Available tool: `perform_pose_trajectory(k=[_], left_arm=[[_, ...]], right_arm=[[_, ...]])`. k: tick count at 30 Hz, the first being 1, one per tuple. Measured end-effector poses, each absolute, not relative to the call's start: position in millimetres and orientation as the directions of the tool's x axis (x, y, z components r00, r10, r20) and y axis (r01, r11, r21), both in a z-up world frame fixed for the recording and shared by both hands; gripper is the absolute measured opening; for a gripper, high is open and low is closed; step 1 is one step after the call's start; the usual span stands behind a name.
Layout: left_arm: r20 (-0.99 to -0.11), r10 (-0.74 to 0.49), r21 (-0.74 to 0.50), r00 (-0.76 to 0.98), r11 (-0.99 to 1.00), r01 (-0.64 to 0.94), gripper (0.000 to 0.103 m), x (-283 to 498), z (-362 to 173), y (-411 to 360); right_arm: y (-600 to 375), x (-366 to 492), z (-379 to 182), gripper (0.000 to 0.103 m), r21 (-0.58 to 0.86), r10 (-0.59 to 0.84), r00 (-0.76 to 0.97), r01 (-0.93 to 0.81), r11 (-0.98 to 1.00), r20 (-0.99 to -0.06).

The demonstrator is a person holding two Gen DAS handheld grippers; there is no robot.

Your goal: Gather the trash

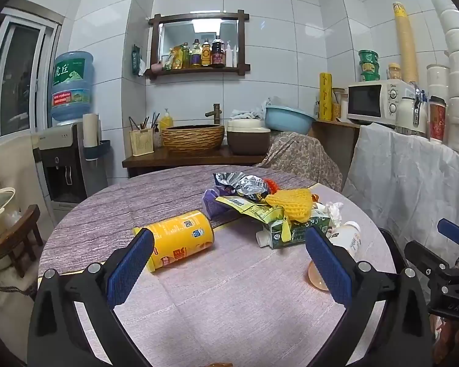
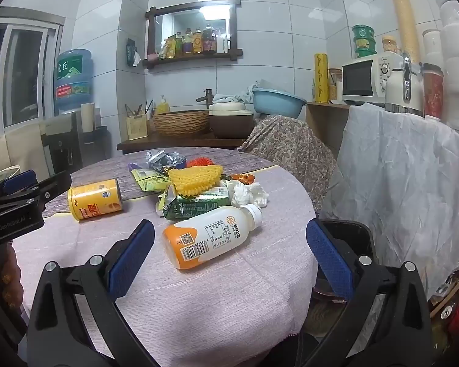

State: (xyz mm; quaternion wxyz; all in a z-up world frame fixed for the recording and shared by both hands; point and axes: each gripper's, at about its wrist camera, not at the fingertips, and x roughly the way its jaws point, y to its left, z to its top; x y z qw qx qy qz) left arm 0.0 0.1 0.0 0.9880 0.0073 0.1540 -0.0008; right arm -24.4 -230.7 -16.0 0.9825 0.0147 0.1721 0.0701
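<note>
Trash lies on a round table (image 1: 229, 290): a yellow can (image 1: 180, 240) on its side, a green carton (image 1: 293, 234), yellow foam netting (image 1: 293, 205), foil wrappers (image 1: 244, 183), crumpled tissue (image 2: 249, 194) and a white-and-orange bottle (image 2: 211, 237) on its side. My left gripper (image 1: 229, 270) is open and empty, its left pad beside the can. My right gripper (image 2: 229, 263) is open and empty, hovering just short of the bottle. A black bin (image 2: 352, 238) stands off the table's right edge.
A cloth-covered chair (image 1: 303, 156) stands behind the table. A white-draped counter (image 1: 413, 168) with a microwave (image 1: 379, 104) is at the right. A water dispenser (image 1: 67, 159) and a wooden stool (image 1: 18, 244) are at the left. A sink counter (image 1: 192, 153) is at the back.
</note>
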Motion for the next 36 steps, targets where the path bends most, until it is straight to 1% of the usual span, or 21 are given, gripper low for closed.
perform_pose_trajectory(k=[7,14,21,36], left_arm=[[-0.323,-0.006,0.015,0.946,1.0,0.011,0.098,2.4,-1.4,-1.8],[-0.32,-0.007,0.011,0.947,1.0,0.011,0.098,-0.3,-1.6,-0.4],[-0.341,-0.018,0.001,0.94,1.0,0.019,0.098,5.1,-4.1,0.2],[-0.354,-0.028,0.003,0.935,1.0,0.031,0.098,6.0,-9.1,-3.2]], right_arm=[[-238.4,-17.4,-23.7,0.098,0.054,0.138,0.93,-0.127,0.99,-0.34],[-234.4,-23.4,-18.5,0.098,0.052,0.134,0.932,-0.124,0.991,-0.338],[-234.2,-24.4,-17.1,0.098,0.058,0.137,0.929,-0.125,0.99,-0.345],[-232.3,-22.0,-20.5,0.098,0.061,0.142,0.923,-0.129,0.99,-0.356]])
